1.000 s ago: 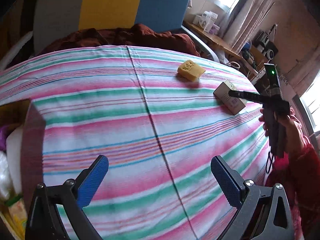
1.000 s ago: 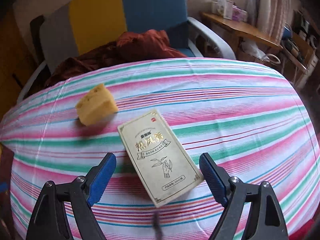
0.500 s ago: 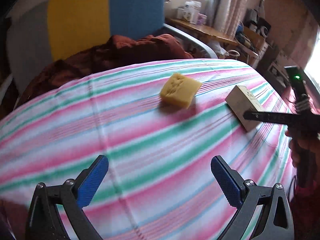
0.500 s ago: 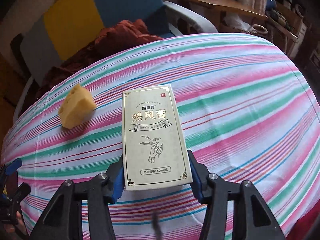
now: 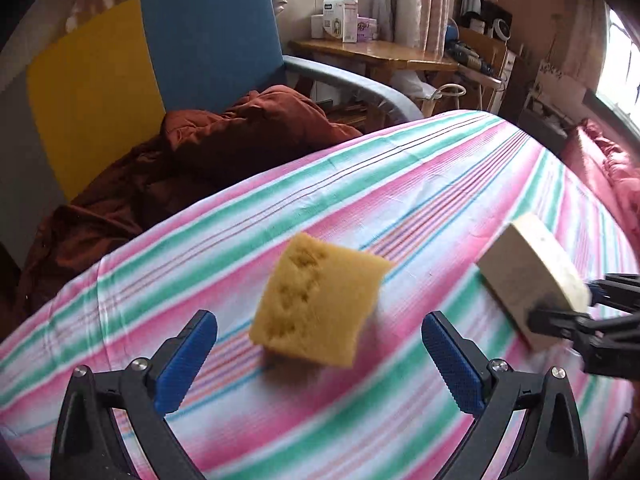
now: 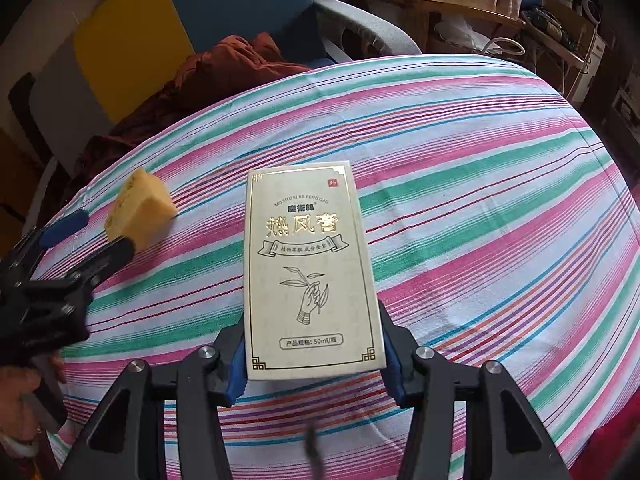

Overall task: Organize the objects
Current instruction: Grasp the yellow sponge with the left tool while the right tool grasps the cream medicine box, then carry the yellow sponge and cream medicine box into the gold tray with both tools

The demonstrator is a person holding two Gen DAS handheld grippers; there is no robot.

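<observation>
A yellow sponge (image 5: 320,300) lies on the striped tablecloth (image 5: 400,200). My left gripper (image 5: 318,320) is open, with one blue pad on each side of the sponge and neither touching it. The right wrist view shows the same sponge (image 6: 140,210) between the left gripper's (image 6: 108,230) fingers. A cream box with gold print (image 6: 312,272) sits in my right gripper (image 6: 314,360), whose pads press on its near end. From the left wrist view, the box (image 5: 524,276) is tilted in the right gripper (image 5: 566,304). I cannot tell whether it is off the cloth.
Behind the table stands a chair with a blue and yellow back (image 5: 208,40) and a rust-brown cloth (image 5: 224,144) heaped on its seat. A wooden desk (image 5: 372,54) with cartons stands at the back right. A person's hand (image 6: 24,400) holds the left gripper.
My left gripper has travelled across the cloth to the sponge, which now sits between its open fingers. My right gripper has shut on the cream box and straightened it.
</observation>
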